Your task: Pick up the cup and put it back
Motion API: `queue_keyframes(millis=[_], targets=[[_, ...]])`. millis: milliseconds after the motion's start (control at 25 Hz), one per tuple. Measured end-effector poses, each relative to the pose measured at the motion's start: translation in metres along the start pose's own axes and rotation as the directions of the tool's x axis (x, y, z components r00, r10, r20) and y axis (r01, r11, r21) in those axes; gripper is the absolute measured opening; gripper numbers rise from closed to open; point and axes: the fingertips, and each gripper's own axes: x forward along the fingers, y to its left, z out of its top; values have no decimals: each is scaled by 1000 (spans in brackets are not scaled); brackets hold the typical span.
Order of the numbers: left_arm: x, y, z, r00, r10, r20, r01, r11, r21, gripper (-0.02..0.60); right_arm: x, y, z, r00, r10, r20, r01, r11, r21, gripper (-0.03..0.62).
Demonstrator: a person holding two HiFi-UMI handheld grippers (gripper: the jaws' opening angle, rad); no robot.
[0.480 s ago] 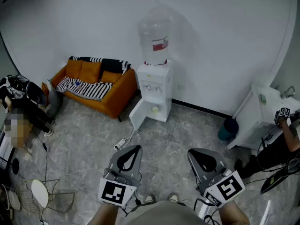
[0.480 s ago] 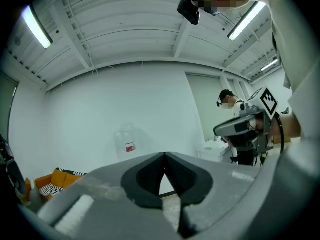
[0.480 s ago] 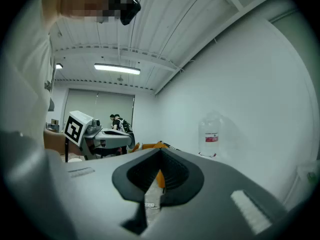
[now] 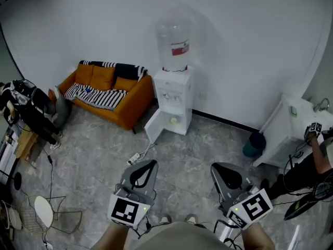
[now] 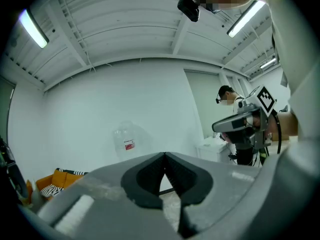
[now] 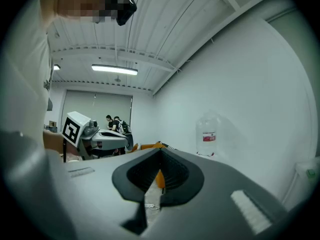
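Left hand-held gripper and right hand-held gripper are both pinched shut, empty, well short of the dispenser, where that small pale cup, I think, sits low inside: probably light and crushable, so best gripped gently mid-wall.

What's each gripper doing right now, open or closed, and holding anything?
Left gripper: closed, holding nothing.
Right gripper: closed, holding nothing.
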Motion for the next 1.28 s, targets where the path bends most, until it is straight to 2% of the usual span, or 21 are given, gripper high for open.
queue_keyframes(millis=[200, 240, 280, 320, 440, 560, 720, 840, 1000, 1280], targets=[[6, -5, 3, 1000, 10, 1, -10, 1000, -1, 2, -4, -10, 3, 1000, -5, 25, 4, 1000, 23, 4], [7, -6, 3, 1000, 12, -1, -12, 1000, 0, 3, -6, -14, 7, 999, -13, 48, 12, 999, 35, 24], [9, -8, 3, 1000, 15, -4, -15, 1000, 1, 2, -8, -17, 10, 998, -17, 68, 14, 999, 44, 159], [10, -10, 3, 1000, 18, -6, -18, 1000, 1, 2, -10, -20, 12, 997, -15, 77, 11, 999, 44, 198], [14, -17, 0, 999, 35, -10, -35, 999, 3, 3, -16, -26, 8, 997, 1, 72, -3, 1000, 21, 210], [18, -24, -2, 999, 43, -1, -43, 998, 44, 3, -22, -29, 1, 998, 27, 62, -28, 999, 20, 212], [26, -40, 3, 998, 64, 14, -64, 998, -9, 2, -25, -32, -8, 997, 54, 47, -55, 998, 17, 212], [28, -44, 2, 998, 52, 23, -52, 999, 12, 3, -23, -34, -15, 997, 72, 39, -73, 997, 28, 212], [40, -41, -4, 999, 53, 6, -52, 999, -15, 3, -13, -46, -25, 997, 75, 29, -76, 997, 30, 212], [80, -8, -17, 998, 47, 48, -47, 999, 0, 2, 36, -62, -43, 997, 82, 1, -82, 996, 31, 212]])
